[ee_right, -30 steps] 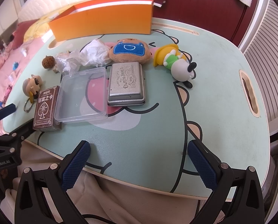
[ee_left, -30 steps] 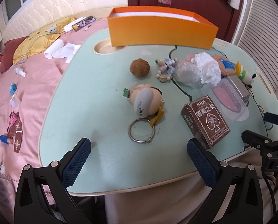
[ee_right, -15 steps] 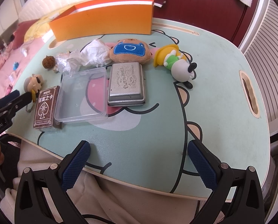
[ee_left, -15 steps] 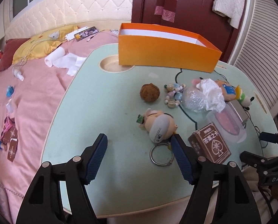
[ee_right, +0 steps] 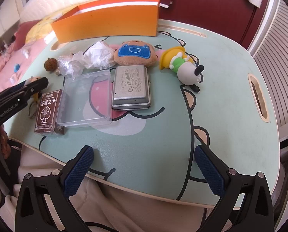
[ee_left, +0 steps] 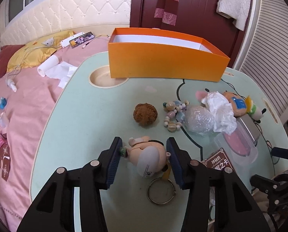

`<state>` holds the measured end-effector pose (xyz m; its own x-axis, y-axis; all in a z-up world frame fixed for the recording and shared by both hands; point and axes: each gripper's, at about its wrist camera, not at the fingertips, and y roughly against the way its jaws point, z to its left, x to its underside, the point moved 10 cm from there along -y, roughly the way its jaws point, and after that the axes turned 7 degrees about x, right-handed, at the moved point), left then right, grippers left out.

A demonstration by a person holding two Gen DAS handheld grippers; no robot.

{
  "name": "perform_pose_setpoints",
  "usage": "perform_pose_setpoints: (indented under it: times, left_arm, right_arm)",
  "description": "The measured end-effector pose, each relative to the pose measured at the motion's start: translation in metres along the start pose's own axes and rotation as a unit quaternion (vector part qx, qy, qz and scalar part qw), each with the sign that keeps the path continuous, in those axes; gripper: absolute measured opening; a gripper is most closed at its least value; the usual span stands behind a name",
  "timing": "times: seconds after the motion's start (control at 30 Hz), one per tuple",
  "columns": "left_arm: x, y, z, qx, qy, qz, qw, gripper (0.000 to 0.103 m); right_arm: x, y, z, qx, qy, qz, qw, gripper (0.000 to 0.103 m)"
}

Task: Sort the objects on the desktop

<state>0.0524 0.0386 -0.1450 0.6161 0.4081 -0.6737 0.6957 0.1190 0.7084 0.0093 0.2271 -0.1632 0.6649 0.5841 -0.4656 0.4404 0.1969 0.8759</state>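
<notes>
now that the left claw (ee_left: pixel 144 159) has come forward from the near edge and narrowed, its blue ribbed pads bracket the doll keychain (ee_left: pixel 147 157) on the pale green bench (ee_left: pixel 82 119). a slim gap shows at each pad, so the jaws look nearly closed but not yet clamped. that suggests the first pick is about to begin, with the orange box (ee_left: pixel 163 61) at the far edge the likely target. the doll has a smooth, rounded plastic head, with a thin metal ring (ee_left: pixel 162 191) trailing toward the camera. a fuzzy brown ball (ee_left: pixel 145 114), a bead bracelet (ee_left: pixel 173 117) and crinkled tissue (ee_left: pixel 221 110) lie beyond. the right claw (ee_right: pixel 144 171) has stayed spread wide and empty over the near edge.
</notes>
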Motion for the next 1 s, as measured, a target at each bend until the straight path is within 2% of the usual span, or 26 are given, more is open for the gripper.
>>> perform_pose_setpoints:
  times: [0.1, 0.27, 0.33, 0.47, 0.53, 0.63, 0.7, 0.83, 0.9, 0.97, 1.0]
  left_arm:
    - [-0.001, 0.015, 0.004, 0.006, 0.01, -0.023, 0.9997, 0.049]
    - [-0.011, 0.044, 0.015, -0.013, 0.001, -0.067, 0.9977, 0.049]
    - [-0.014, 0.049, 0.02, -0.006, 0.013, -0.075, 0.997, 0.049]
    - [-0.016, 0.051, 0.027, 0.003, 0.033, -0.079, 0.9963, 0.049]
    - [-0.016, 0.049, 0.029, 0.005, 0.039, -0.077, 0.9963, 0.049]
    - [-0.013, 0.046, 0.027, 0.015, 0.042, -0.071, 0.9964, 0.049]
    - [-0.013, 0.046, 0.025, 0.014, 0.04, -0.071, 0.9966, 0.049]
    - [-0.013, 0.046, 0.022, 0.007, 0.03, -0.076, 0.9966, 0.049]
    - [-0.013, 0.046, 0.021, 0.01, 0.03, -0.076, 0.9966, 0.049]
    - [-0.012, 0.044, 0.02, 0.015, 0.032, -0.073, 0.9967, 0.049]
    - [-0.012, 0.044, 0.019, 0.017, 0.033, -0.073, 0.9967, 0.049]
  right_arm:
    - [0.0, 0.0, -0.001, -0.001, 0.0, 0.0, 1.0, 0.103]
    - [0.0, 0.001, -0.002, -0.004, 0.003, -0.006, 1.0, 0.103]
    - [0.0, 0.005, -0.001, -0.009, 0.014, -0.012, 1.0, 0.102]
    - [-0.015, 0.039, -0.015, -0.006, 0.012, -0.1, 0.995, 0.101]
    - [-0.028, 0.059, -0.03, 0.009, 0.002, -0.157, 0.988, 0.101]
    - [-0.047, 0.07, -0.048, 0.044, 0.001, -0.211, 0.977, 0.101]
    - [-0.06, 0.064, -0.058, 0.044, 0.004, -0.221, 0.974, 0.101]
    - [-0.071, 0.028, -0.075, 0.017, -0.03, -0.17, 0.985, 0.099]
    - [-0.077, 0.011, -0.083, 0.003, -0.047, -0.144, 0.989, 0.077]
    - [-0.078, -0.001, -0.084, -0.015, -0.053, -0.123, 0.991, 0.064]
    - [-0.079, -0.004, -0.079, -0.027, -0.048, -0.118, 0.991, 0.064]
